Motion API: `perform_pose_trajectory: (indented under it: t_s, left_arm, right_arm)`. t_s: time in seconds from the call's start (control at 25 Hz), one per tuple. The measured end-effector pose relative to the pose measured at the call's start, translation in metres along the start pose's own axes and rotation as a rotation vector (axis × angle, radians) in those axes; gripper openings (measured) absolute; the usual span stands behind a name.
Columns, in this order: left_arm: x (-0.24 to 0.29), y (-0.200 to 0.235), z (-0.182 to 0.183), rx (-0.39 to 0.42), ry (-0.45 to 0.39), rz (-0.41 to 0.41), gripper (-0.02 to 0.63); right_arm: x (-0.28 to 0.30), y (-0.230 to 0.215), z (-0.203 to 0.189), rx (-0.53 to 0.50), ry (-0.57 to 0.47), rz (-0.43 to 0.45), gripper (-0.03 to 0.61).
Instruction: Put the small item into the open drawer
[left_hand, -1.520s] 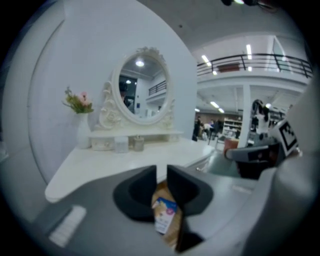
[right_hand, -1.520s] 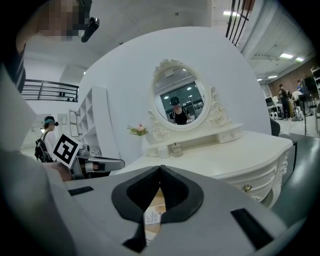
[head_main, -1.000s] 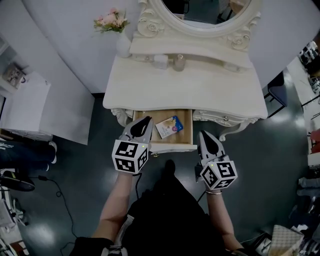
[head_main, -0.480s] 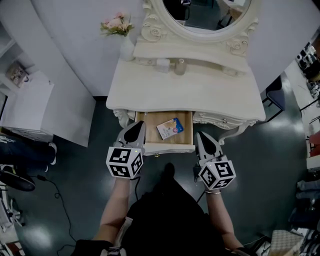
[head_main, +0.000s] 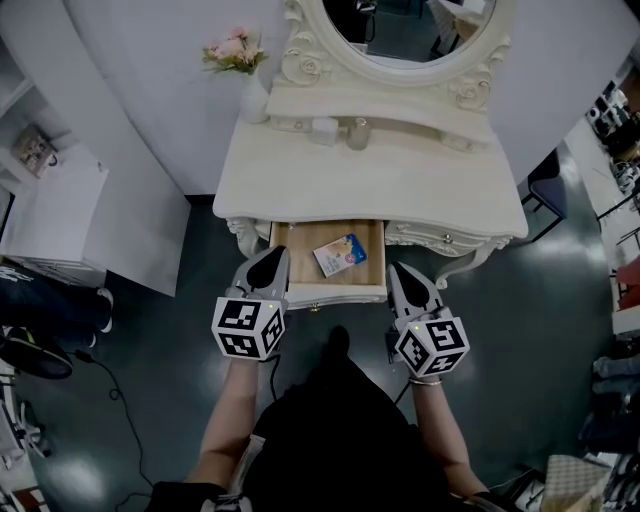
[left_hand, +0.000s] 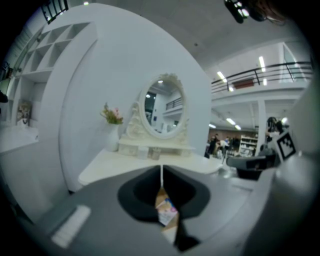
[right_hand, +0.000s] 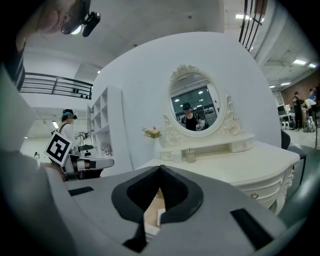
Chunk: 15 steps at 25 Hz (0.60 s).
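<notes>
My left gripper (head_main: 274, 258) has drawn back from over the drawer (head_main: 300, 245) to its front left corner, jaws together on nothing. My right gripper (head_main: 398, 272) is pinched closed too, empty. The packet (head_main: 338, 254) lies in the drawer, unmoved. The head view shows it whole; my left gripper view shows only a sliver.

The drawer (head_main: 300, 240) stands pulled out beneath the surface (head_main: 370, 185) and is open from above. Its left part is bare wood, while a packet (head_main: 338, 254) lies right of the middle. The front edge of the surface overhangs the drawer's rear. The left tongs (head_main: 273, 258) and right tongs (head_main: 394, 272), each pressed together, flank the drawer's front corners, and the span between them is free. The middle of the surface is bare; small jars (head_main: 357, 132) and a vase (head_main: 252, 98) line the back.
</notes>
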<state>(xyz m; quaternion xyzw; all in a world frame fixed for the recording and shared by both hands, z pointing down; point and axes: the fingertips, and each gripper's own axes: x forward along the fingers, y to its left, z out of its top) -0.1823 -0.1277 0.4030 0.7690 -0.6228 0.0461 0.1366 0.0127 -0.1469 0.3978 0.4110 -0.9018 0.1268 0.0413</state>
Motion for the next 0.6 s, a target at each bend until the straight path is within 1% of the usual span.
perform_pose_trajectory:
  t_s: [0.16, 0.4, 0.6]
  left_arm:
    - [-0.003, -0.002, -0.001, -0.002, -0.005, -0.008, 0.015]
    - [-0.008, -0.005, 0.0, -0.031, -0.022, -0.022, 0.015]
    - [-0.014, -0.008, 0.001, -0.039, -0.03, -0.043, 0.015]
  right_arm:
    - [-0.002, 0.001, -0.001, -0.003, -0.005, -0.006, 0.0]
    - [-0.003, 0.003, 0.002, 0.001, -0.009, -0.003, 0.0]
    - [-0.005, 0.008, 0.003, -0.006, -0.018, -0.002, 0.0]
